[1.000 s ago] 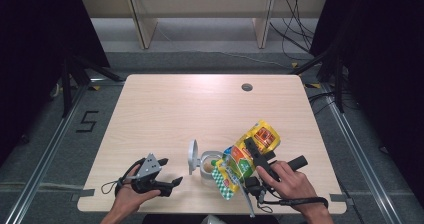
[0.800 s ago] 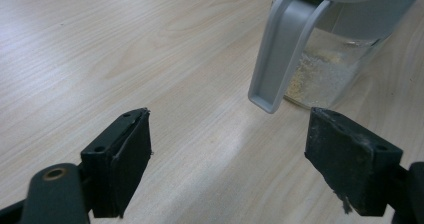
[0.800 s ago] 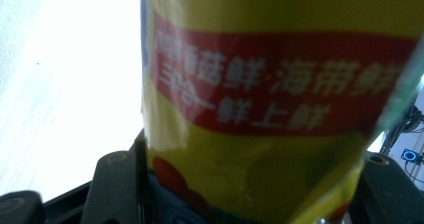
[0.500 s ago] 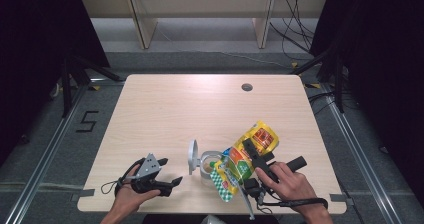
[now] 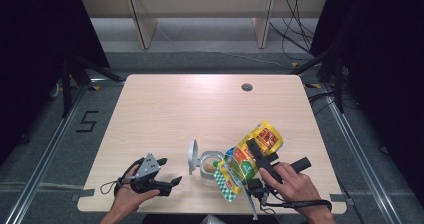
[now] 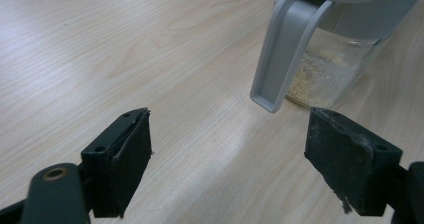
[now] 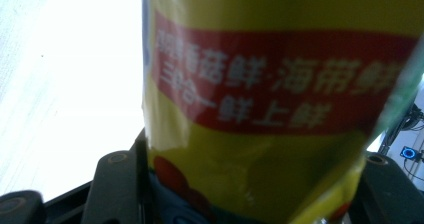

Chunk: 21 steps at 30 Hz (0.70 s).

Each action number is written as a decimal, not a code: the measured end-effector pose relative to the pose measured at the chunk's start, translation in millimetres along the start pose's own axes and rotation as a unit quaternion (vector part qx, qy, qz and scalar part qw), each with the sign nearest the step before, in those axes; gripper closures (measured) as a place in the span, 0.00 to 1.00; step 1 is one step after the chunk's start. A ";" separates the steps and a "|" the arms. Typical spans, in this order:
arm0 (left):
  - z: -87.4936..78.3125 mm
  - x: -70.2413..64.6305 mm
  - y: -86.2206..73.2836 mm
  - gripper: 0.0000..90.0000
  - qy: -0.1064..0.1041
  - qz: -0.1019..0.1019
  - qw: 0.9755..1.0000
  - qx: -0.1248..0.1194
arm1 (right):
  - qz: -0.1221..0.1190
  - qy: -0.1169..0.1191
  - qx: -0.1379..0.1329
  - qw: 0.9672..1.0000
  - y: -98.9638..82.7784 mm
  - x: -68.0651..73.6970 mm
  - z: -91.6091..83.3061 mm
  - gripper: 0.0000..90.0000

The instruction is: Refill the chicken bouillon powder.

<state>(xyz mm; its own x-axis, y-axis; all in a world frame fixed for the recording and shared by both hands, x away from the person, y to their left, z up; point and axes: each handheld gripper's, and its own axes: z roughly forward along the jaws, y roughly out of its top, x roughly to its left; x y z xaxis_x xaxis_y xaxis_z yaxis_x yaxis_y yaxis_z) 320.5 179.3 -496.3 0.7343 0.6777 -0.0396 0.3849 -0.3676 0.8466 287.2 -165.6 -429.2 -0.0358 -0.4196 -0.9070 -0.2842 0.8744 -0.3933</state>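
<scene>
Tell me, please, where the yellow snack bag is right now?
In the high view the yellow snack bag sits near the table's front right, held in the right gripper, tilted over the clear jar.

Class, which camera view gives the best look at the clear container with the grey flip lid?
The high view: it shows the whole clear container with its grey lid raised. The left gripper view shows part of its wall, some pale powder inside and the hanging lid latch. The right gripper view faces the yellow bag.
</scene>
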 end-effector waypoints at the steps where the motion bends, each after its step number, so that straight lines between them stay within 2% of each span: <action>1: 0.1 0.7 0.4 0.20 0.000 0.006 1.000 0.002 | 0.002 0.000 0.002 1.000 -0.2 0.2 -0.6 0.47; 4: 1.1 1.9 0.4 0.20 -0.004 0.016 1.000 0.001 | 0.003 -0.002 0.005 1.000 -1.6 -0.3 -1.5 0.47; 7: 1.4 1.7 0.4 0.20 -0.005 0.013 1.000 -0.001 | -0.003 -0.006 0.006 1.000 -4.0 -1.3 -0.3 0.48; 8: 1.4 1.9 0.4 0.20 -0.005 0.013 1.000 0.000 | 0.006 -0.002 0.011 1.000 -4.9 0.1 -0.7 0.48; 10: 1.4 2.8 0.3 0.20 -0.003 0.015 1.000 0.003 | 0.006 -0.021 0.001 1.000 -7.0 0.6 0.4 0.48; 11: 1.2 2.5 0.3 0.20 -0.003 0.013 1.000 0.005 | -0.006 -0.009 0.009 1.000 -6.8 -2.3 -0.1 0.48; 13: 1.2 2.3 0.7 0.20 -0.004 0.015 1.000 0.004 | 0.005 -0.010 0.010 1.000 -7.7 0.2 0.2 0.48; 15: 1.2 1.9 0.8 0.20 -0.005 0.015 1.000 0.002 | 0.003 -0.008 0.009 1.000 -7.7 -0.3 0.6 0.48; 16: 0.9 1.4 0.8 0.20 -0.004 0.013 1.000 0.001 | 0.016 -0.004 0.017 1.000 -6.9 2.1 -0.1 0.48; 17: 0.3 1.1 0.9 0.20 -0.002 0.014 1.000 0.001 | 0.019 -0.004 0.017 1.000 -6.6 2.5 -0.5 0.48; 18: 0.4 0.8 0.6 0.20 -0.001 0.010 1.000 -0.001 | 0.002 -0.006 0.008 1.000 -6.1 -0.1 0.1 0.48; 19: 0.4 0.2 0.3 0.20 0.000 0.003 1.000 -0.001 | 0.004 -0.022 -0.002 1.000 -6.5 1.6 1.2 0.48; 20: 0.4 2.2 0.8 0.20 -0.001 0.016 1.000 0.000 | 0.002 -0.019 0.001 1.000 -5.8 1.0 1.1 0.48; 21: 0.4 2.2 0.7 0.20 -0.001 0.015 1.000 0.001 | -0.005 -0.024 -0.006 1.000 -5.3 -0.1 2.3 0.48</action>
<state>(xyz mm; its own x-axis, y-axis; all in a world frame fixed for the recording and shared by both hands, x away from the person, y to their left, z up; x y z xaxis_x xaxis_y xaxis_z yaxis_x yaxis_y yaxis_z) 322.7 180.4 -496.0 0.7464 0.6653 -0.0149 0.3634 -0.3887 0.8466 290.9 -169.6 -427.4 0.0142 -0.4163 -0.9091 -0.2955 0.8668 -0.4016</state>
